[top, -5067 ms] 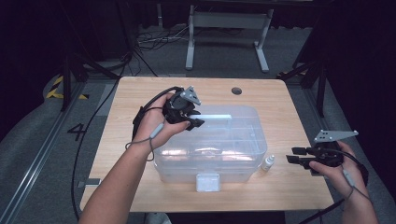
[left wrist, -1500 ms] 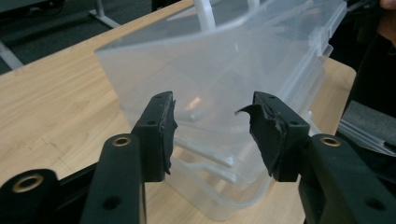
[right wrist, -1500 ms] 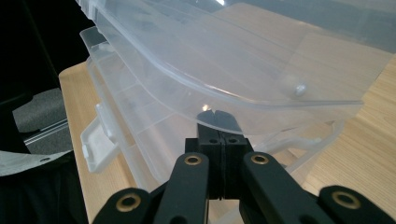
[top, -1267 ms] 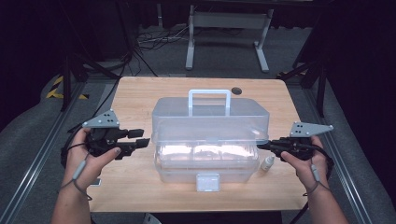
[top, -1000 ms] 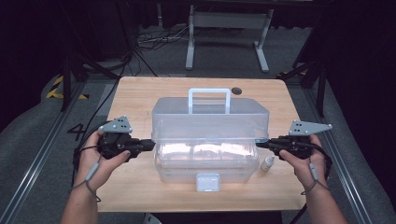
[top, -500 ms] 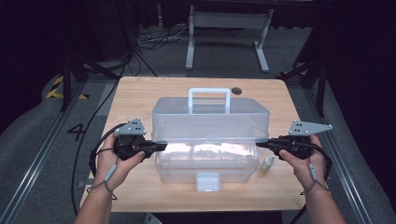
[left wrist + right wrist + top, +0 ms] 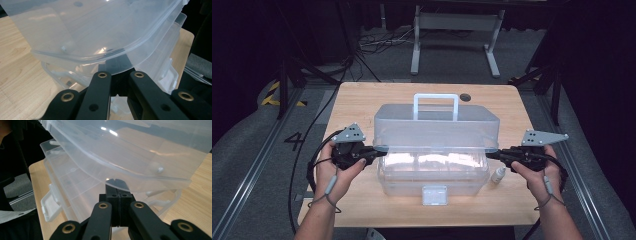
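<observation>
Clear, translucent plastic storage box [image 7: 436, 150] with a hinged lid and an upright white carry handle [image 7: 435, 105], sitting at the middle of the light wooden counter [image 7: 362, 100], its white front latch [image 7: 434, 195] facing the person's side. Lid raised a little off the base at both ends, tilted above the lower tub as seen in both gripper views. Left hand-held gripper [image 7: 379, 150] pressed in at the box's left end, black jaws drawn together with their tips tucked just under the lid's rim [image 7: 75, 56]; nothing pinched between them. Right hand-held gripper [image 7: 489, 155] mirrored at the box's right end, jaws likewise fully together, pads [image 7: 112, 191] touching each other and set beneath the lid's edge, again gripping nothing. Grey three-cornered plate atop each tool, cables trailing back over the wrists. Small white dropper bottle [image 7: 498, 175] standing on the counter just beside the box's right front corner, near the right hand. Small dark round disc [image 7: 466, 97] on the counter behind the box. Beyond the counter, dark floor with cables [image 7: 372, 42] and a grey metal stand [image 7: 457, 30]
</observation>
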Demonstrator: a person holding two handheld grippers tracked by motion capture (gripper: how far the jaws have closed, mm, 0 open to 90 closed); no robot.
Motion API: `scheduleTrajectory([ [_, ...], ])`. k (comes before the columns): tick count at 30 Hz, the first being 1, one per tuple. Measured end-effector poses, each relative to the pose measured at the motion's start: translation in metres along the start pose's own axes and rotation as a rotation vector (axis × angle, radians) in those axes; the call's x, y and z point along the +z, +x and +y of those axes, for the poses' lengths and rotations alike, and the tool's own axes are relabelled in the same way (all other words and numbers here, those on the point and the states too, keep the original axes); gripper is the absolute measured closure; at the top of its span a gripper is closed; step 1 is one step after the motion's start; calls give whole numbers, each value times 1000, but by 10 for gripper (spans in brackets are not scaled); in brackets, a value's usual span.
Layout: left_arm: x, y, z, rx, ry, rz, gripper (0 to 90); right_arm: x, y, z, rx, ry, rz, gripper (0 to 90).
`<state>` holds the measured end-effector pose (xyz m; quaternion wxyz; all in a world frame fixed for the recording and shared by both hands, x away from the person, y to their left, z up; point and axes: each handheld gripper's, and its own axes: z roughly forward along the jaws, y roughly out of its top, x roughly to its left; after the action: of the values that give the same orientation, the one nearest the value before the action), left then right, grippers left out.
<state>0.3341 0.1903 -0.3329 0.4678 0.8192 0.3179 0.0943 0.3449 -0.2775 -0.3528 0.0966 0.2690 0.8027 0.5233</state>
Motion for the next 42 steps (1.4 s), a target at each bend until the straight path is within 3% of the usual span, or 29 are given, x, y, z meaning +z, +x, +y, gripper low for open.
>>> scheduleTrajectory([
  [5,-1,2,5,2,-27,17,900,-6,3,-2,3,12,-3,900],
  [14,-1,5,12,7,-80,48,900,-22,4,-5,14,-18,-70,900],
  [16,0,6,13,9,-86,54,900,-23,3,-5,23,-21,-72,865],
  [17,0,6,16,5,-95,62,900,-24,2,-5,50,-32,-90,786],
  [18,0,6,16,5,-95,62,900,-24,2,-5,50,-32,-90,786],
  [20,0,7,18,9,-96,65,900,-23,1,-4,48,-52,-125,710],
  [21,0,7,19,6,-96,71,900,-21,2,-2,47,-84,-171,622],
  [23,0,8,20,11,-99,73,900,-19,3,0,26,-108,-229,566],
  [24,0,8,20,11,-99,73,900,-19,3,0,26,-108,-229,566],
  [25,0,8,21,4,-107,73,900,-15,5,4,4,-132,-297,530],
  [26,0,8,21,4,-107,73,900,-13,5,5,-2,-137,-316,525],
  [32,0,11,25,8,-123,83,900,-7,4,15,-21,-162,-368,494],
  [36,1,12,28,3,-141,92,900,-2,2,20,-22,-173,-372,465],
  [42,1,15,29,-2,-157,92,900,7,1,26,-68,-173,-422,418],
])
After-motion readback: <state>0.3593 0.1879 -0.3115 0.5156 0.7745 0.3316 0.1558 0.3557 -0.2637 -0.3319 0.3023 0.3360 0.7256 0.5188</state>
